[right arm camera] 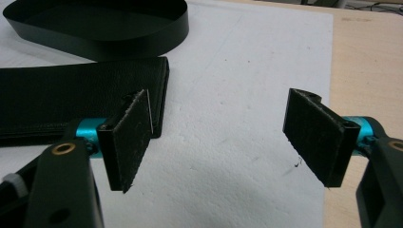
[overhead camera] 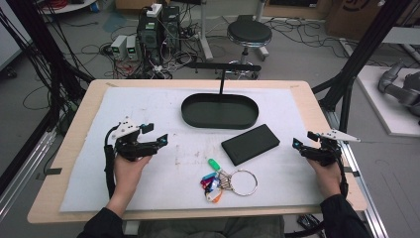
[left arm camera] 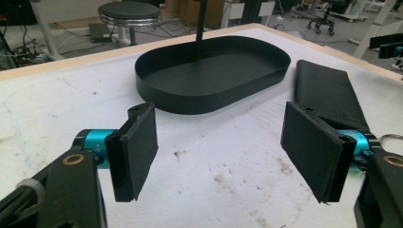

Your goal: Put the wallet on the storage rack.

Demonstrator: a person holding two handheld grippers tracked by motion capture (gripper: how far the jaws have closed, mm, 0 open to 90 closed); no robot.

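With both grippers' jaws spread wide and empty, we hold the left gripper and right gripper either side of the black wallet, ready to grasp it below the oval tray.

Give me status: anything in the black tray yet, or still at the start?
Looks like the start. The black oval tray holds nothing. The black wallet and the key ring with coloured tags lie on the white mat, untouched. The left gripper and right gripper hover open on either side, fingers clamping nothing. Probably both items remain to be picked up.
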